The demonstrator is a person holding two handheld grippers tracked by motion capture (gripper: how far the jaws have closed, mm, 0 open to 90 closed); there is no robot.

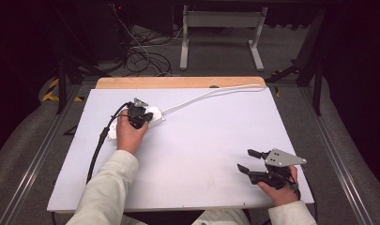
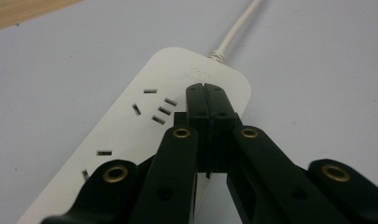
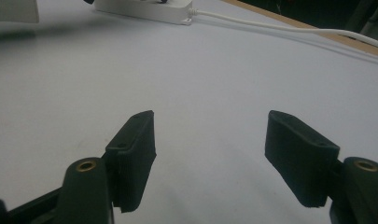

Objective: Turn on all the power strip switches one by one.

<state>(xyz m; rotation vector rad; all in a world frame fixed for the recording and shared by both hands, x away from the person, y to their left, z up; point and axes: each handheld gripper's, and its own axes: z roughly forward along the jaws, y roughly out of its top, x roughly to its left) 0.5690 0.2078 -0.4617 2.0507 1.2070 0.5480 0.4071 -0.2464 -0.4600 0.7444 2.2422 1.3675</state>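
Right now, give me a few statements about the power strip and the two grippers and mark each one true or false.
1. The left gripper is shut, its tips over the power strip. True.
2. The right gripper is shut on the cord. False: its jaws stand open over the bare white table.
3. A plug sits in the strip. False: the sockets that show are empty.
4. The strip's white cord runs toward the table's far edge. True.

Power strip (image 2: 144, 135) lies on the table (image 2: 317, 93), directly under the closed jaws of the left gripper (image 2: 206, 88). Its cord (image 2: 238, 28) runs away beyond the jaw tips. Right gripper (image 3: 210, 140): bare table between its spread jaws, strip far ahead, left of them.
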